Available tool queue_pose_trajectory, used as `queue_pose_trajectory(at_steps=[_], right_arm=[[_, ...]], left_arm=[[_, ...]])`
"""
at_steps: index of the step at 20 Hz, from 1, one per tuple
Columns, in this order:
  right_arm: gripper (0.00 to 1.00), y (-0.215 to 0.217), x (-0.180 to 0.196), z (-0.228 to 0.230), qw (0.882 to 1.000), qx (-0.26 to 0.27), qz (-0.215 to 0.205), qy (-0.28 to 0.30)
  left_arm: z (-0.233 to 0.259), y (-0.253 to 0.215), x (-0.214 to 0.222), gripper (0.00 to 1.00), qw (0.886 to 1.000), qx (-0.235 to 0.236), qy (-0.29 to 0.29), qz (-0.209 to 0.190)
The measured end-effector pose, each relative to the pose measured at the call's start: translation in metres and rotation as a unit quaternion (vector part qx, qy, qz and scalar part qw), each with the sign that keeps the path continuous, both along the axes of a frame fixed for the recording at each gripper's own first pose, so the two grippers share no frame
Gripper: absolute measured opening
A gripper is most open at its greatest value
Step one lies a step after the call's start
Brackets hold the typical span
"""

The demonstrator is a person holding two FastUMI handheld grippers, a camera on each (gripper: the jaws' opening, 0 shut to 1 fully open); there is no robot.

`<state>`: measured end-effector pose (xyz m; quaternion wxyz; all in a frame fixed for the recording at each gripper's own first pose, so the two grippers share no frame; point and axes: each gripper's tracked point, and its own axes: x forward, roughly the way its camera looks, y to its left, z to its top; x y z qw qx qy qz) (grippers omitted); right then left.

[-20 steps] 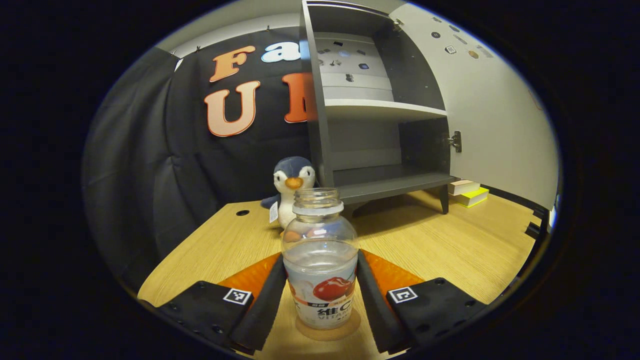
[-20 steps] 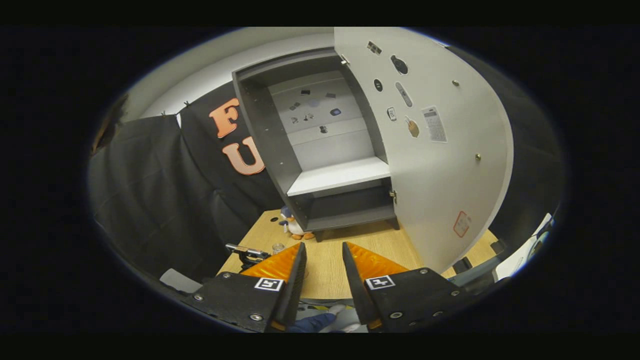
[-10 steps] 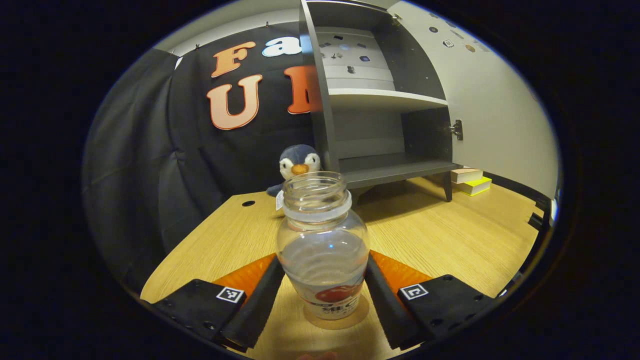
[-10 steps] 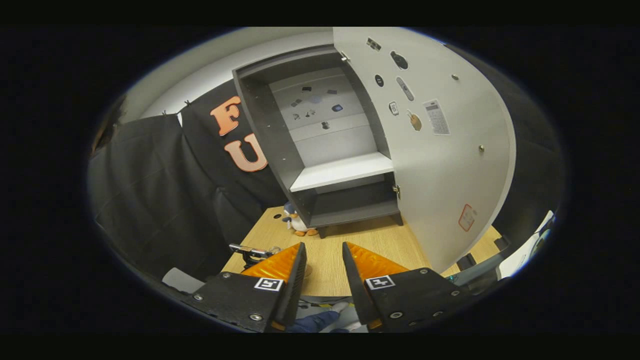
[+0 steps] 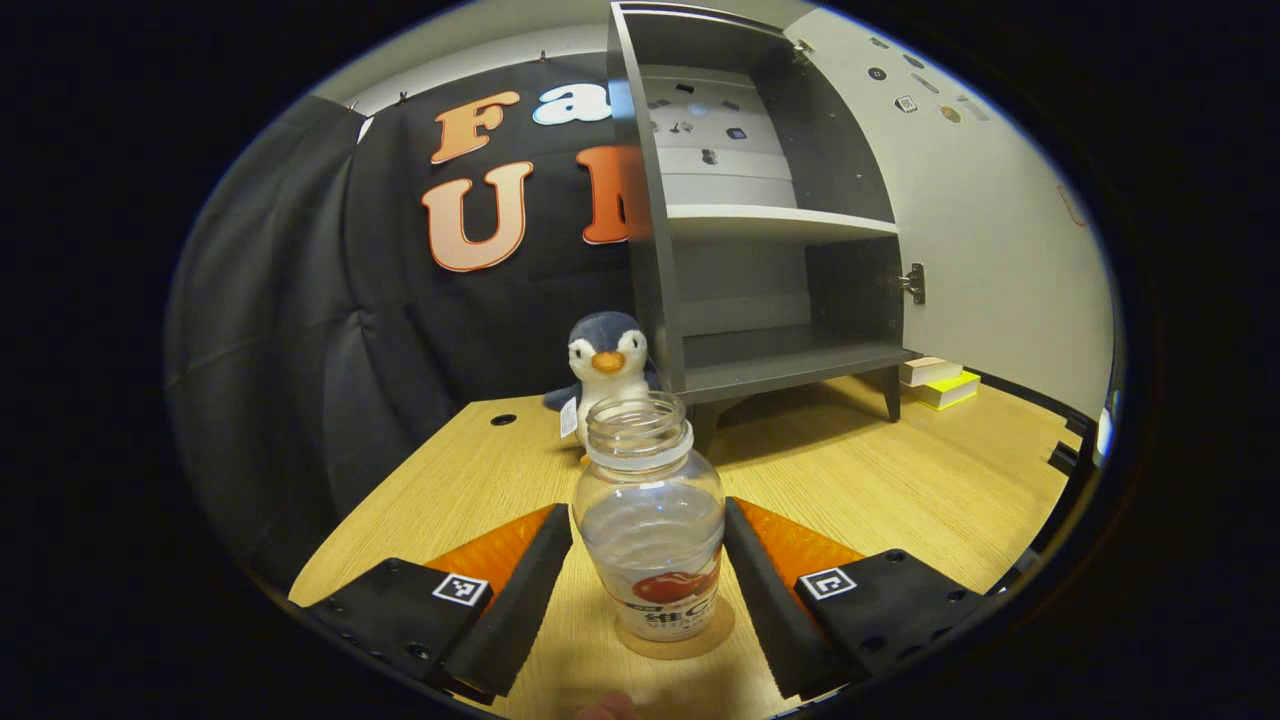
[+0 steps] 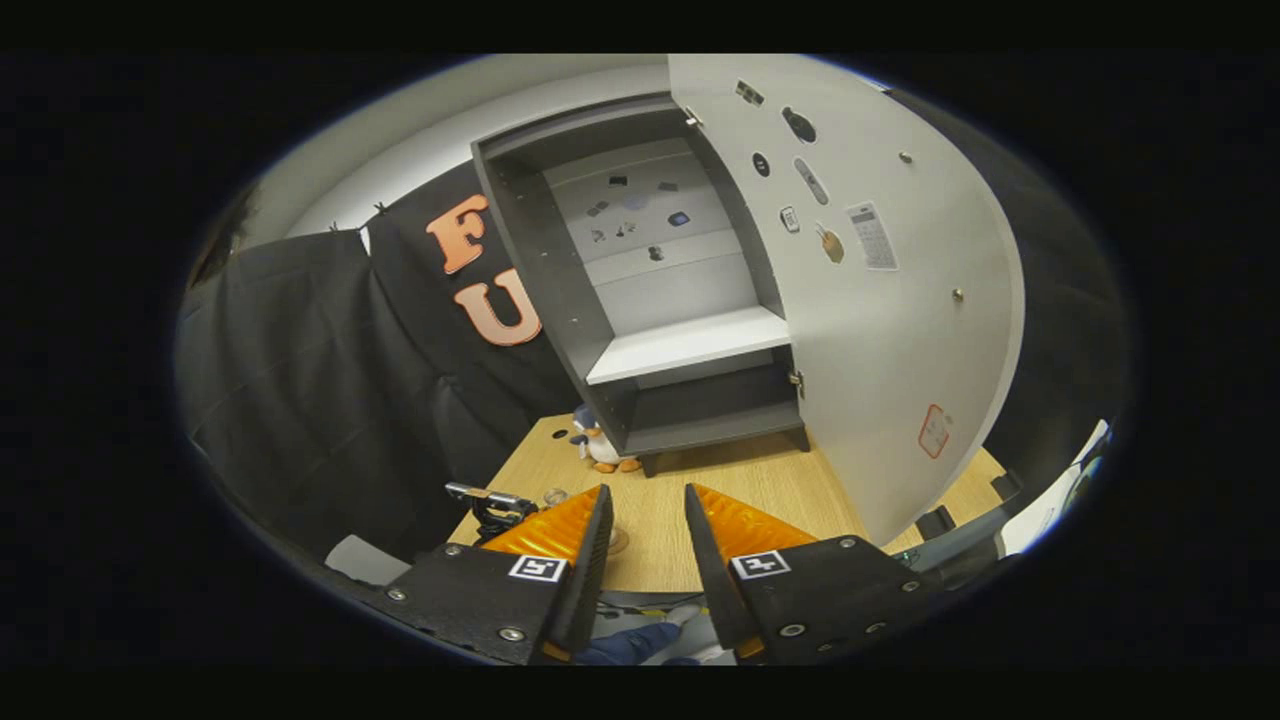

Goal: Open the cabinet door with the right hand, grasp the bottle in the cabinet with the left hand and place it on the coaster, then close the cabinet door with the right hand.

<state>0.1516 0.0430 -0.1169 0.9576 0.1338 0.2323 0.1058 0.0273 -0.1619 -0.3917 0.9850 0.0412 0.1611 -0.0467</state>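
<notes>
Bottle (image 5: pixel 652 520) stands upright on the coaster (image 5: pixel 722 632), left gripper (image 5: pixel 648 580) spread, seemingly clear of it; right gripper (image 6: pixel 640 560) parted, empty, cabinet door (image 6: pixel 880 300) open.

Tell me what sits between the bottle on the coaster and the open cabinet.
In the left gripper view, a plush penguin stands on the table behind the bottle, just left of the cabinet; otherwise bare wood.
</notes>
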Motion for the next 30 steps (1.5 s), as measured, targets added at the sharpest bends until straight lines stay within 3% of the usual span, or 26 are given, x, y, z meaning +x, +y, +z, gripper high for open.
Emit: queue_pose_trajectory(at_steps=[9, 13, 19, 22, 27, 28, 29, 30], right_arm=[[0.46, -0.017, -0.01, 0.023, 0.999, 0.013, -0.015, -0.045], [0.46, -0.041, -0.021, 0.038, 0.996, 0.019, -0.032, -0.077], [0.46, -0.098, -0.029, 0.071, 0.989, 0.013, -0.067, -0.128], [0.46, -0.14, -0.03, 0.088, 0.984, -0.012, -0.089, -0.154], [0.47, -0.216, -0.012, 0.097, 0.977, -0.052, -0.122, -0.166], [0.54, -0.224, -0.004, 0.098, 0.977, -0.049, -0.122, -0.169], [0.53, -0.228, 0.004, 0.099, 0.977, -0.043, -0.118, -0.173], [0.63, -0.234, 0.013, 0.097, 0.977, -0.04, -0.118, -0.172]], left_arm=[[0.074, -0.019, -0.03, 0.97, 0.999, 0.006, -0.039, -0.014], [0.122, -0.035, -0.043, 0.97, 0.998, -0.013, -0.053, -0.03], [0.202, -0.06, -0.039, 0.97, 0.994, -0.044, -0.083, -0.047], [0.218, -0.065, -0.035, 0.99, 0.994, -0.056, -0.08, -0.045], [0.227, -0.068, -0.034, 0.94, 0.995, -0.041, -0.075, -0.048], [0.23, -0.068, -0.033, 0.94, 0.995, -0.038, -0.077, -0.049], [0.232, -0.07, -0.032, 0.97, 0.995, -0.035, -0.077, -0.052], [0.234, -0.071, -0.032, 0.97, 0.995, -0.033, -0.076, -0.052]])
